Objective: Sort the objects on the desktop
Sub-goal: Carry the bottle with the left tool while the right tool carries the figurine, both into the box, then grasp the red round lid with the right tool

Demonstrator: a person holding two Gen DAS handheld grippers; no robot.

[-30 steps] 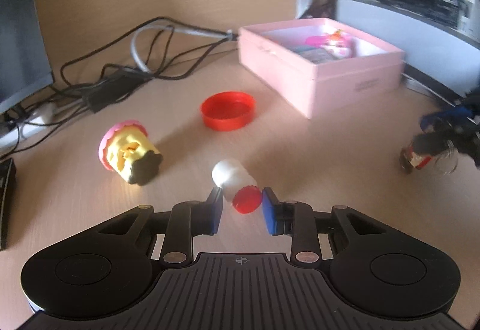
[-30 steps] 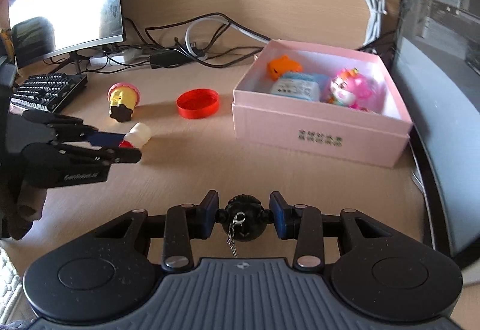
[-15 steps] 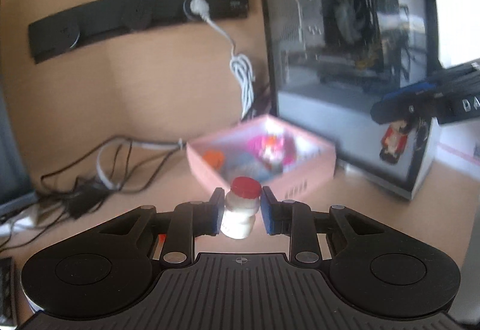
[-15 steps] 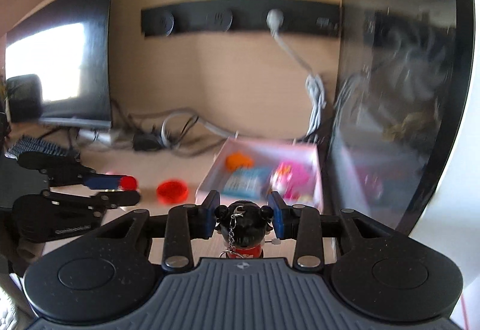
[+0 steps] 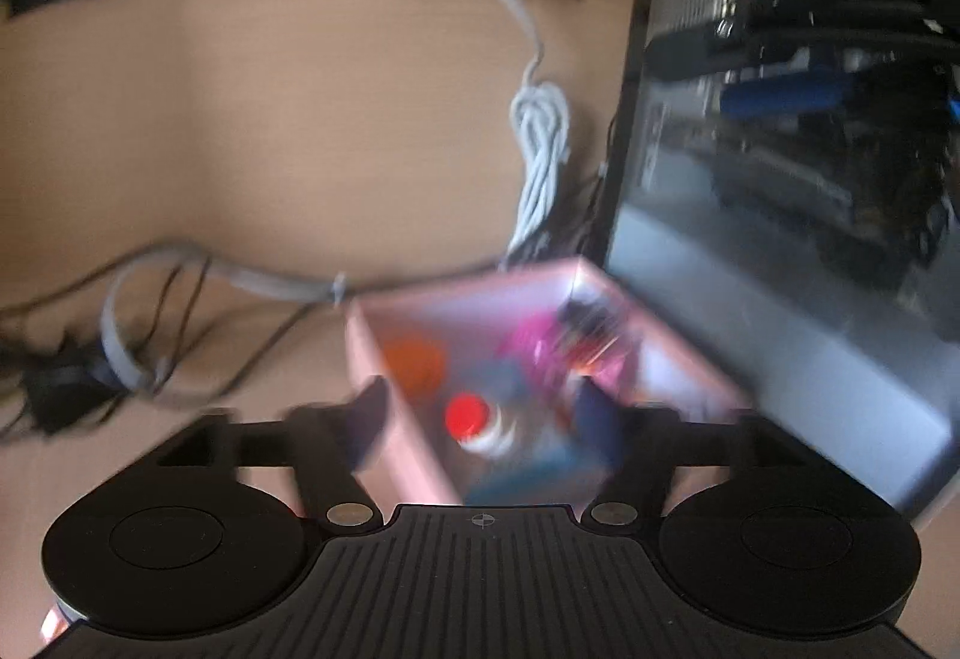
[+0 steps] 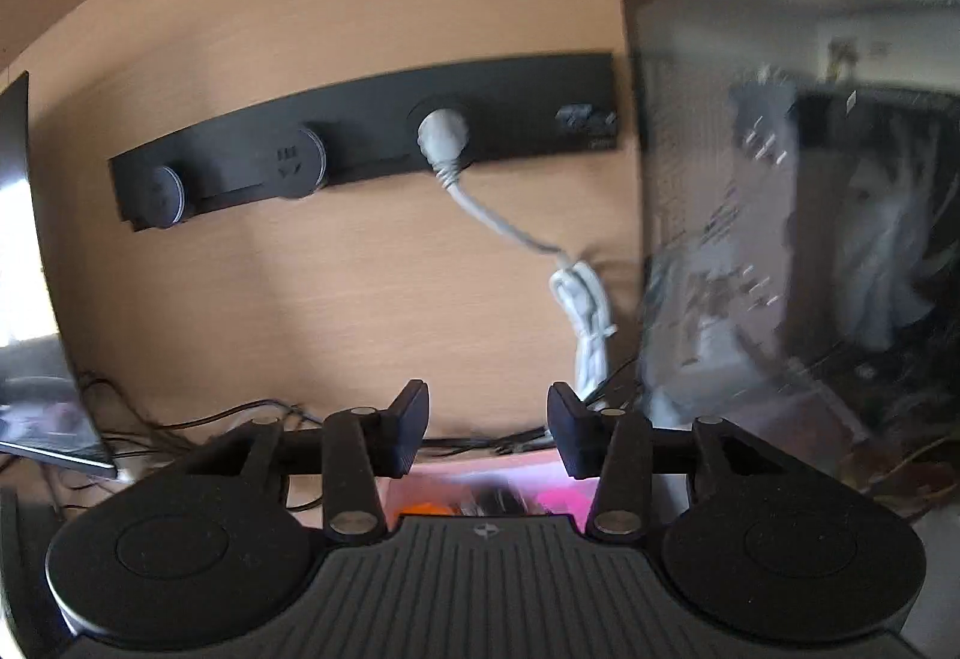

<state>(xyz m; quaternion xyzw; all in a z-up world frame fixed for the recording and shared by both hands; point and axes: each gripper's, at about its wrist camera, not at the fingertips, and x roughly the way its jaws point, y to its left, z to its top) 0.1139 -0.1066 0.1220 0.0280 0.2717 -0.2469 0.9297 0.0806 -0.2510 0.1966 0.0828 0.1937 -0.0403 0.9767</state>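
Jaws of left gripper (image 5: 480, 413) opening, spread wide, pads clear of small white bottle with red cap (image 5: 474, 422), which sits between them, apparently down in pink box (image 5: 414, 455); blur hides whether it rests or falls. Orange toy (image 5: 414, 359) and pink toy (image 5: 540, 347) also in box. Right gripper (image 6: 489, 428) jaws opening, nothing between them; box edge just below. Behind: grey cable (image 6: 585, 323), black power strip (image 6: 360, 149), glass-sided computer case (image 5: 780, 215).
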